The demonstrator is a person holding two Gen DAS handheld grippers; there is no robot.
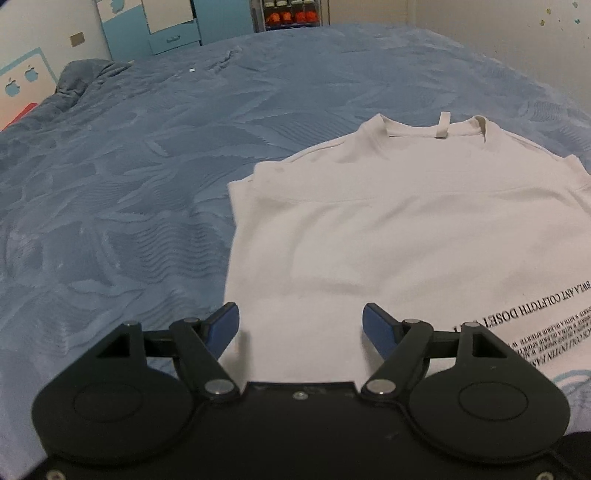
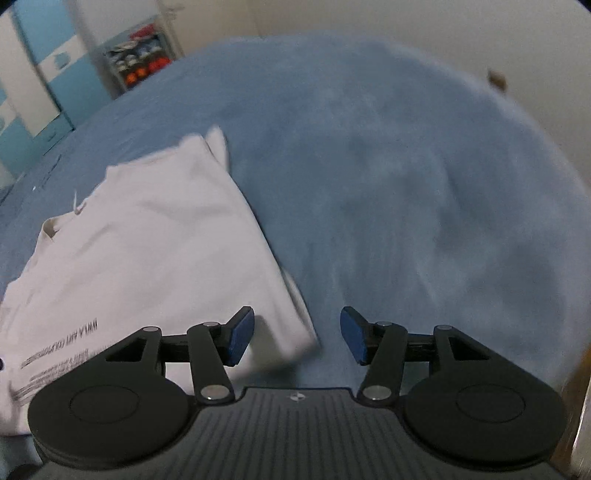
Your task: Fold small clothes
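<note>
Bed: a blue bedspread (image 1: 129,192) with a raised leaf pattern covers the whole surface; a bunched fold of the same blue fabric sits at its far left.

Shirt: a white T-shirt (image 1: 388,236) lies flat on the bedspread, sides already turned in to a narrow panel, collar (image 1: 436,129) at the far end, black lettering (image 1: 546,317) near the close end.

Long axis: it runs away from both grippers, hem near, collar far, so I'd guess the next fold carries the near end toward the collar.

Left gripper (image 1: 301,326): jaws spread wide, holding nothing, poised over the shirt's near left part; the left edge passes just by its left finger.

Right gripper (image 2: 297,334): jaws likewise apart and empty, straddling the shirt's near right corner (image 2: 295,339); its view is motion-blurred.

Nearer hand: neither clearly; each sits at its own near corner. Whether the fingers touch the cloth, I cannot tell.

Shelving: a rack with orange items (image 1: 291,16) stands beyond the bed.
</note>
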